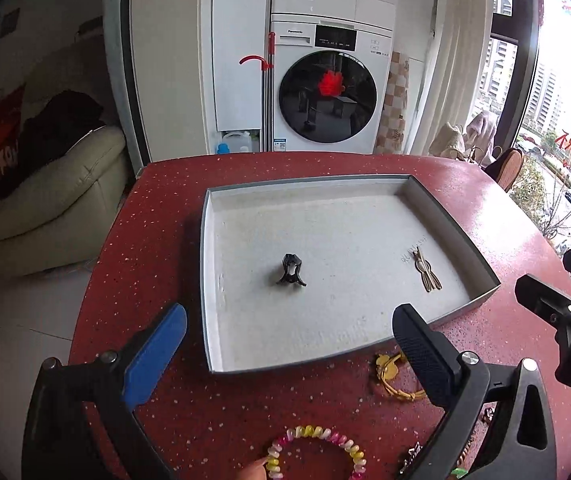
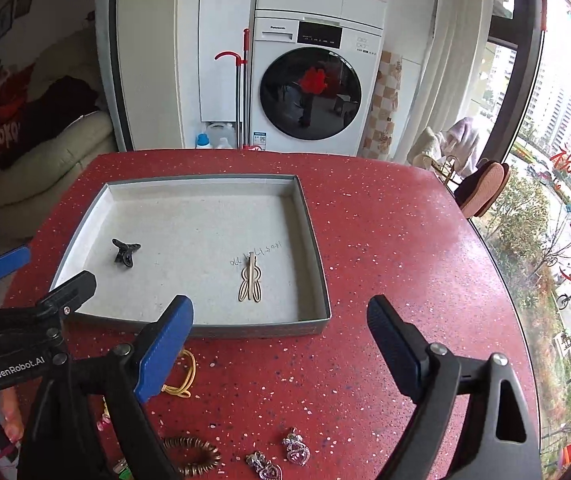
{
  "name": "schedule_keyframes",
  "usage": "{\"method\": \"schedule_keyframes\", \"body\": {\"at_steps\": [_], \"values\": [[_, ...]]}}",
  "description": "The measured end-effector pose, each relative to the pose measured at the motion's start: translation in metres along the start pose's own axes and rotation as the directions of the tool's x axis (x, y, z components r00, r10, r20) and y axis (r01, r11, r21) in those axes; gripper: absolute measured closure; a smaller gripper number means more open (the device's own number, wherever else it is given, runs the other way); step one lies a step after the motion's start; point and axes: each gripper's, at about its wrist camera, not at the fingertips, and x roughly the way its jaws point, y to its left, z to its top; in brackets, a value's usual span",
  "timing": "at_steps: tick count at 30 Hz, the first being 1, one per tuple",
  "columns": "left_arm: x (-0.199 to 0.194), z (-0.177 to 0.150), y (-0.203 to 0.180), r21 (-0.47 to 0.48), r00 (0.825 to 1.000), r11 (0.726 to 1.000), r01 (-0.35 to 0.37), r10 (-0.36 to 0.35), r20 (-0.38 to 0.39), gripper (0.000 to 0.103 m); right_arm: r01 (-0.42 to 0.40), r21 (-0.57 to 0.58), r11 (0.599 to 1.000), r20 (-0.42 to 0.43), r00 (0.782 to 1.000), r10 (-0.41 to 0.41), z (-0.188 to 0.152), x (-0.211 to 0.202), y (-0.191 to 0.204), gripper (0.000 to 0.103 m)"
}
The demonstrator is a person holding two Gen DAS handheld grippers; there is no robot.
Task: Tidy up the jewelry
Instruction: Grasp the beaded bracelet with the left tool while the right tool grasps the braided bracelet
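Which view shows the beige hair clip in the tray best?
Right wrist: the flat beige looped hair clip lies near centre, unobstructed, loops distinct. Left wrist shows it smaller, darker, foreshortened, near the shallow grey tray's right wall.

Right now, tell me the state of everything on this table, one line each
Left hand-held gripper: open, empty.
Right hand-held gripper: open, empty.
Tray: holds two clips.
Black claw clip: in tray, left part.
Beige hair clip: flat in tray, right part.
Yellow hair tie: on table, outside tray.
Pastel spiral hair tie: on table, outside tray.
Bronze spiral hair tie: on table, outside tray.
Sparkly charms: on table, outside tray.
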Motion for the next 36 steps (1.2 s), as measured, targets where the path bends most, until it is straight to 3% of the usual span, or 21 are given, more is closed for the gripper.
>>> {"method": "schedule_keyframes", "body": {"at_steps": [9,14,30,36], "values": [[-0.039,-0.044,0.009,-0.030,1.000,0.999,-0.020,0.020,-0.012,0.000,-0.091,0.048,0.995,0.065,0.994,0.087,-0.023,-0.036,-0.002,0.011],[-0.049,-0.060,0.004,-0.016,0.999,1.000,-0.025,0.025,-0.021,0.000,-0.071,0.030,0.997,0.057,0.996,0.069,-0.032,-0.046,0.003,0.011],[-0.060,-0.072,-0.004,0.021,0.997,0.997,-0.068,0.069,-0.027,0.000,-0.052,0.015,0.999,0.044,0.998,0.051,-0.048,-0.067,0.002,0.011],[-0.052,-0.081,0.014,-0.011,0.994,0.996,-0.093,0.092,-0.063,0.000,-0.102,0.063,0.993,-0.013,0.995,0.103,-0.067,-0.068,-0.013,0.011]]}}
